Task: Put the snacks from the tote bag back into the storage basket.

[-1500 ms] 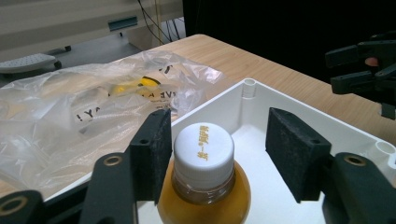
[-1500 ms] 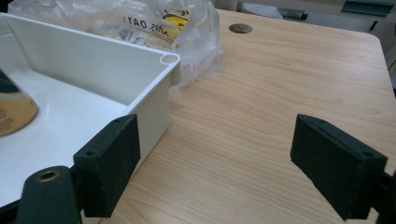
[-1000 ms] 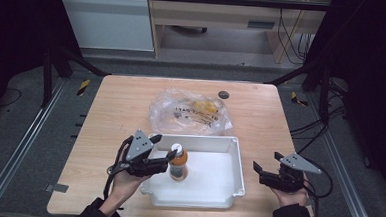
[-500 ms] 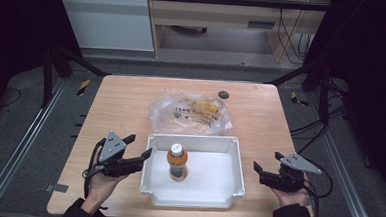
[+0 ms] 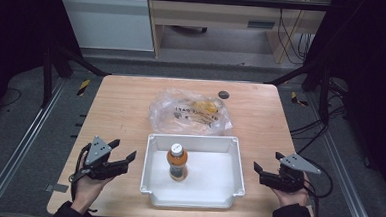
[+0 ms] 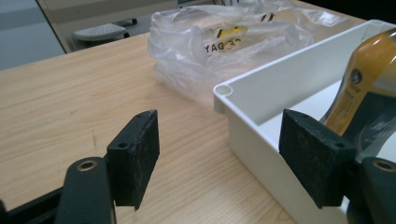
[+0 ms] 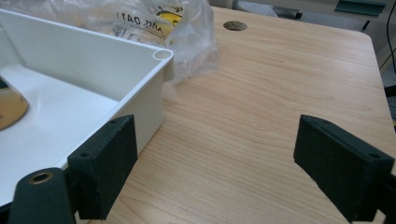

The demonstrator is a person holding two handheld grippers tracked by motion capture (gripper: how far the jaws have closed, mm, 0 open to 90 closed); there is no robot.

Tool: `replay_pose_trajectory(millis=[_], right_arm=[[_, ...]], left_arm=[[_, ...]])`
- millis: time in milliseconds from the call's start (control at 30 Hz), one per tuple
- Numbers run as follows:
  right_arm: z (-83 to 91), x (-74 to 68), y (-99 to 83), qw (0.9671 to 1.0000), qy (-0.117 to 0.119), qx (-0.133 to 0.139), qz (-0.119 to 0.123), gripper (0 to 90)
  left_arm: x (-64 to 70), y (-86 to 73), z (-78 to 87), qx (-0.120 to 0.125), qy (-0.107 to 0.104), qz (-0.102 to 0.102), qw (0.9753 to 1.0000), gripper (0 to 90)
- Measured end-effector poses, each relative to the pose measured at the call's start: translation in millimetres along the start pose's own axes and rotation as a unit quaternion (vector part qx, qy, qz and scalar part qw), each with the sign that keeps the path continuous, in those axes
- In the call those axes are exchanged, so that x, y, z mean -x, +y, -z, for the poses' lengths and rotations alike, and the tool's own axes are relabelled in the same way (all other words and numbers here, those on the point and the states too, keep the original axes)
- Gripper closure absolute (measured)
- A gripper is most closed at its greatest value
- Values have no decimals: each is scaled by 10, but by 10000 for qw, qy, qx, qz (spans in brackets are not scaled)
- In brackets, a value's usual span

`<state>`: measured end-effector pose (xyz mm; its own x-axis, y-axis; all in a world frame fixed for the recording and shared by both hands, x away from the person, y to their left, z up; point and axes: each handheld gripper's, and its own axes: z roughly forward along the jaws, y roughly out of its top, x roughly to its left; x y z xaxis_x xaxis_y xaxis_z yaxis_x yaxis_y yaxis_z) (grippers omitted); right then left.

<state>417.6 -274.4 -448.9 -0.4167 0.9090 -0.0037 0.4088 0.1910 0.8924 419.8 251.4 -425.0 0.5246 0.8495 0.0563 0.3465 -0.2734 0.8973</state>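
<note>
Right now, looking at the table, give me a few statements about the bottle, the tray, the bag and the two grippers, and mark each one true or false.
1. The bottle stands upright inside the white tray. True.
2. The left gripper is clamped on the bottle. False: it sits open on the table to the left of the tray, holding nothing.
3. The plastic bag lies on the table beyond the tray's far wall. True.
4. The right gripper is shut. False: its jaws stand wide apart over bare wood, right of the tray.
5. The bottle has a white cap. True.
</note>
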Motion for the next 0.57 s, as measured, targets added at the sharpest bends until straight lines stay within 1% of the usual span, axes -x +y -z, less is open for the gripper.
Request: replay_pose_trajectory(millis=[100,133,233,333,533,567], right_arm=[[4,28,-14,10000,-13,10,-34,136],[10,35,-16,10000,1,16,-82,136],[8,51,-26,9999,38,59,-90,136],[3,45,-29,9999,49,58,-71,134],[-7,51,-37,9999,97,63,-49,128],[-8,52,-38,9999,104,62,-53,128]], left_arm=[[-58,-70,6,-55,50,27,10000,285],[-76,-90,9,-78,65,47,9999,284],[-135,-138,0,-120,97,123,9998,285],[-178,-167,-18,-157,161,126,9997,285],[-222,-218,-76,-308,166,159,9993,285],[-225,-221,-83,-321,180,133,9992,285]])
